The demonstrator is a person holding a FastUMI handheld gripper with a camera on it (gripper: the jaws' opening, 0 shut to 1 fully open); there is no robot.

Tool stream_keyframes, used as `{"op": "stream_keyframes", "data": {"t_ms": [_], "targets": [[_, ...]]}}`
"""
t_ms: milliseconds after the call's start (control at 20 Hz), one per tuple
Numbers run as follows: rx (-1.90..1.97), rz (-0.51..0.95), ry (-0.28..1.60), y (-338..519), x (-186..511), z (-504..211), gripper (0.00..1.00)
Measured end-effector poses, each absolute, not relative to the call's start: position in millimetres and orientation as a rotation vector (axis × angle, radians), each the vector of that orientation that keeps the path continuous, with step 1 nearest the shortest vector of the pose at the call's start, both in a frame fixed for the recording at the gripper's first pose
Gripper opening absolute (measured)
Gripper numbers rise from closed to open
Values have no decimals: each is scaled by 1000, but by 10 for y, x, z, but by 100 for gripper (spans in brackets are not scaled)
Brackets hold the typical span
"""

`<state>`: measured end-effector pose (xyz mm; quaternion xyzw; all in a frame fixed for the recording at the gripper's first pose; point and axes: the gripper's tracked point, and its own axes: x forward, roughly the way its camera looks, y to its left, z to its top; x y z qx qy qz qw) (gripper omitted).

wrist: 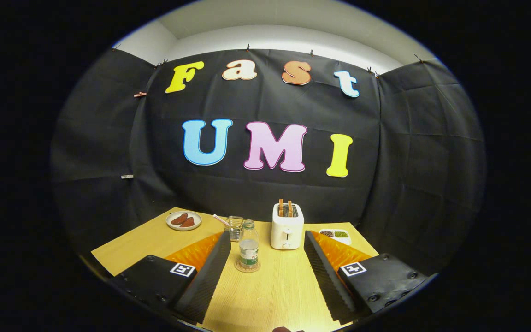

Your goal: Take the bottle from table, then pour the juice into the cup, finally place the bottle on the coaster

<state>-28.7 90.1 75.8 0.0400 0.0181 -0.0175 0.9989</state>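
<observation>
- Gripper view: my gripper point(265, 272) sits low in the middle of the frame, and its two fingers point(210, 272) are spread wide apart, holding nothing between them.
- The bottle point(249, 245) stands upright near the lower centre of the frame, between my fingers but closer to the left one, and it touches neither. It is clear, with a green and white label (too small for me to read) and no cap that I can make out.
- The bottle stands on the coaster point(247, 267), a small round brown disc whose edge shows around the base of the bottle.
- The cup point(235, 227) is just behind the bottle, slightly to the left of it in the frame. It is a small clear glass, and whether there is juice in it I cannot tell.
- A thin pink stick point(221, 220) lies on the table beside the cup, on its left.
- A white toaster point(286, 226) stands right of the bottle, a little farther back, with two slices showing out of its slots.
- At the left of the table point(270, 290) is a white plate point(183, 221) with two reddish-brown pieces on it.
- At the right, beyond my right finger, is a small white tray point(335, 235) with two compartments, one dark and one green.
</observation>
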Motion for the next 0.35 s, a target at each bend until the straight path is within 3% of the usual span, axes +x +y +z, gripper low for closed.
{"op": "stream_keyframes", "data": {"t_ms": [350], "targets": [[74,0,33,946,-323,713,98]]}}
